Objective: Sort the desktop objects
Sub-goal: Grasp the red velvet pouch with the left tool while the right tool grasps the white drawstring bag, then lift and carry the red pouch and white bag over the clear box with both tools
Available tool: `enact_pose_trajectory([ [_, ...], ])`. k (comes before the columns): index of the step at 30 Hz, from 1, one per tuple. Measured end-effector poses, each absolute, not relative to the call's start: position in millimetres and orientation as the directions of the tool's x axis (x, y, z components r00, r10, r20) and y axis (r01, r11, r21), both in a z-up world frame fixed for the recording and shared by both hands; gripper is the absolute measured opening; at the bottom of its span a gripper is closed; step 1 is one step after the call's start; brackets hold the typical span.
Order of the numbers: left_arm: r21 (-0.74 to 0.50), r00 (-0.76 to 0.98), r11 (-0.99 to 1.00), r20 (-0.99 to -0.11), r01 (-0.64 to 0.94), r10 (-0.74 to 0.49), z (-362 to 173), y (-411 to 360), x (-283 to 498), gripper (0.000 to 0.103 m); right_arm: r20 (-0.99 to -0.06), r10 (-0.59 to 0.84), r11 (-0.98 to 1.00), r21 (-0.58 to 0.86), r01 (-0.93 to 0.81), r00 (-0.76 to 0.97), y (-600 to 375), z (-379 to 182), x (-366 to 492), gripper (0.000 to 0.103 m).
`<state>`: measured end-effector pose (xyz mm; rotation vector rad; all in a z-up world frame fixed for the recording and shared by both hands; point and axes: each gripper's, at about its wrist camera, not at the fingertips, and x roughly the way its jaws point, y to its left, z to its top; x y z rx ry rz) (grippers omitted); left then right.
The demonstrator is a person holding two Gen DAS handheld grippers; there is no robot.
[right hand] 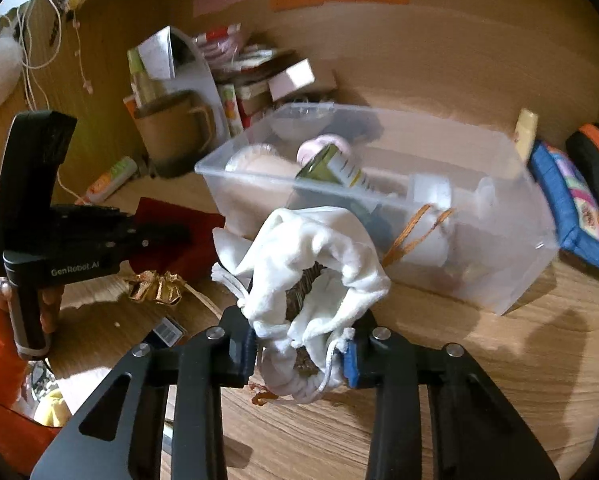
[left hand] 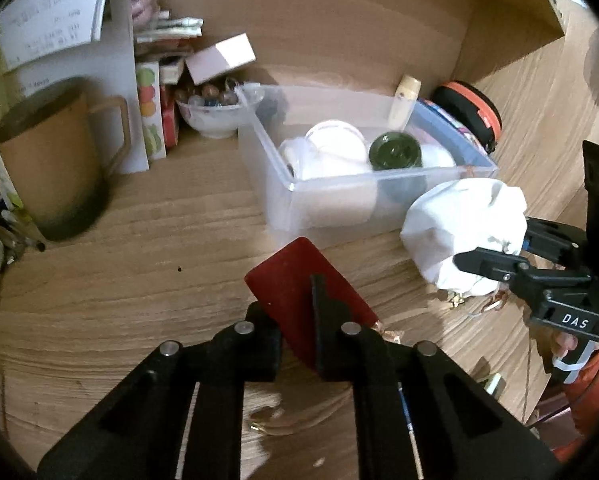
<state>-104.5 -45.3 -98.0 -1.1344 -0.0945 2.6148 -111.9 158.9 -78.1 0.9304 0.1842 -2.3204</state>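
White cloth pouch (right hand: 311, 264), soft and lumpy, clamped at its drawstring neck by the right gripper (right hand: 301, 354), just before the clear bin (right hand: 511, 280)'s near wall. Left gripper (left hand: 297, 320) pinches a stiff red card (left hand: 295, 284). Pouch may sag; grip low.

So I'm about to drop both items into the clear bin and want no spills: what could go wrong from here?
1. The white drawstring pouch is gripped by the right tool with its mouth gaping, so its dark contents might tip out.
2. The clear bin is already crowded with a green bottle and white items, so the pouch may snag its rim.
3. The left tool pinches only the red pouch's end; it could slip.
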Motion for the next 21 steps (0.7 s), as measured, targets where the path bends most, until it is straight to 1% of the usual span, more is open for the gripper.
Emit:
enact_pose_trajectory([
  [6,-0.158,-0.679,-0.954,-0.674,-0.254,0.292,-81.2,-40.2,-95.9,0.009,-0.63,-0.511,-0.796,0.092,0.598,-0.585,167.9,-60.3,-106.5,0.03],
  [15,-0.169,-0.72,-0.947,-0.617,-0.275,0.319,-51.8,-34.0,-90.6,0.009,-0.591,-0.52,-0.801,0.086,0.592,-0.616,175.0,-44.8,-105.4,0.029],
  [21,-0.171,-0.724,-0.939,-0.6,-0.3,0.341,-39.3,-21.7,-98.6,0.009,-0.565,-0.532,-0.801,0.094,0.591,-0.631,179.9,-34.5,-111.7,0.028],
])
